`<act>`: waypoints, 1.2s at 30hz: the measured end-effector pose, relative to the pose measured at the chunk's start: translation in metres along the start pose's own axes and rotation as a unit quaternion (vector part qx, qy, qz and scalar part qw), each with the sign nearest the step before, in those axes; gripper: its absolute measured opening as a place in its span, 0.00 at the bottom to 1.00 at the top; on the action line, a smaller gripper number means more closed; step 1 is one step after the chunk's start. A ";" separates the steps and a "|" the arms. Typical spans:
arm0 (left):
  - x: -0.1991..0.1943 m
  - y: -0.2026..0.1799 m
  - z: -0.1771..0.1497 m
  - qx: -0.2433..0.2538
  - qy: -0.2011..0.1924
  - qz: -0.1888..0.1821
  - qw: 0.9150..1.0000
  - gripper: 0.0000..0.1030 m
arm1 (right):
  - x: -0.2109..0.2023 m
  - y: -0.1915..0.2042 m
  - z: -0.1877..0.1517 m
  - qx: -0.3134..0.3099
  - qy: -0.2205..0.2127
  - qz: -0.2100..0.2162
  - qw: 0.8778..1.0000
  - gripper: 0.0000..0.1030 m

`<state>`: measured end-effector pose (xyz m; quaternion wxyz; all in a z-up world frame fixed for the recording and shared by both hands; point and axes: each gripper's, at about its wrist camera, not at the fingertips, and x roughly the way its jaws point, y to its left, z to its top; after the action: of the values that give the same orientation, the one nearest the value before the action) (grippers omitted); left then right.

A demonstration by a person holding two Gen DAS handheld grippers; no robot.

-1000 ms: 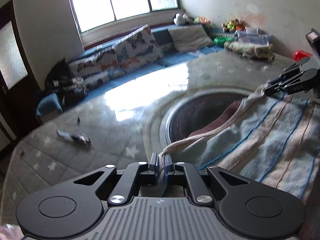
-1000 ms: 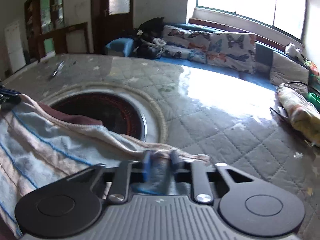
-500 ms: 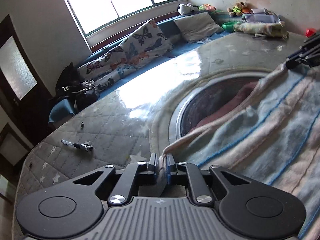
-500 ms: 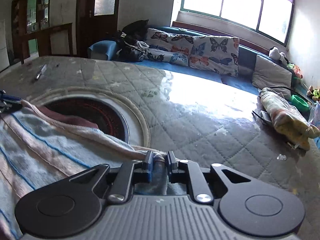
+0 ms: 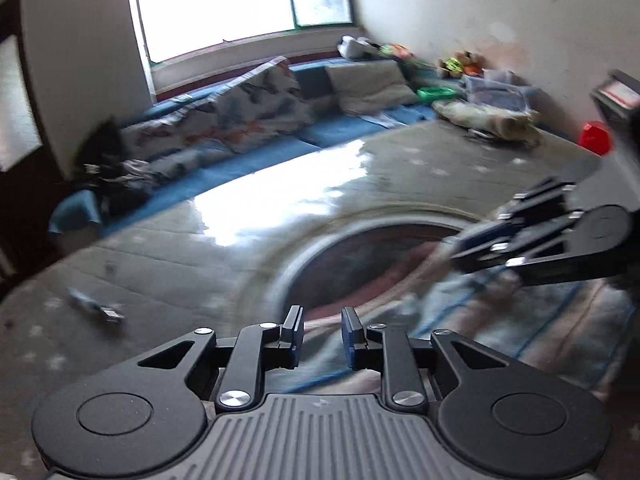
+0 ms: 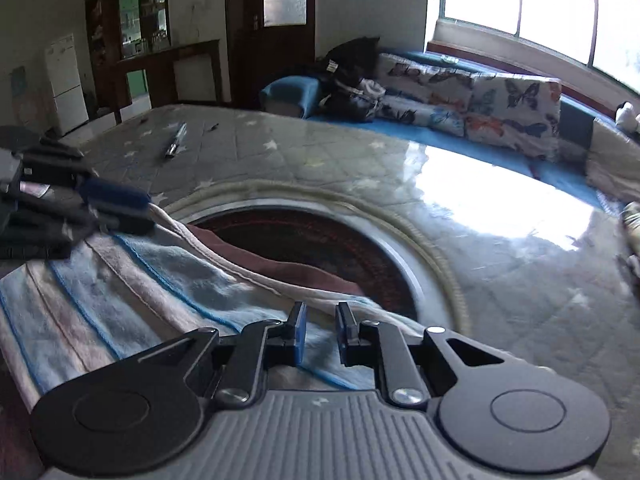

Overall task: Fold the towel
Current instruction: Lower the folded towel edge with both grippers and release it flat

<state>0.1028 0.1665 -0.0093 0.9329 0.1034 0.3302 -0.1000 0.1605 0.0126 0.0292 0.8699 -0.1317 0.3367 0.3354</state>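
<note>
Lying half over the round dark recess in the grey quilted surface, the blue-and-pink striped terry towel sits flat. Left gripper and right gripper hover over its recess-side edge, jaws parted, gripping nothing.

Both grippers open, near each other.

The left gripper has its jaws parted with a clear gap between the blue pads. The right gripper likewise stands with jaws apart, nothing clamped. Each shows in the other's view, at the side edge, fingers pointing inward.
</note>
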 end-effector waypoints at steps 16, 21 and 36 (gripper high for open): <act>0.025 0.002 0.002 -0.065 0.016 -0.004 0.998 0.23 | 0.011 0.008 0.001 0.004 0.010 0.016 1.000 0.40; 0.030 -0.017 -0.006 -0.048 0.021 -0.009 0.999 0.23 | -0.006 0.022 -0.013 -0.006 0.018 0.026 0.999 0.41; 0.033 -0.020 -0.013 -0.054 0.002 0.019 0.998 0.27 | -0.092 0.009 -0.097 0.022 -0.027 -0.001 0.999 0.58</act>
<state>0.1147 0.1470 -0.0425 0.9381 0.0594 0.3352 -0.0643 0.0561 -0.0704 0.0193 0.8818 -0.1040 0.3197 0.3308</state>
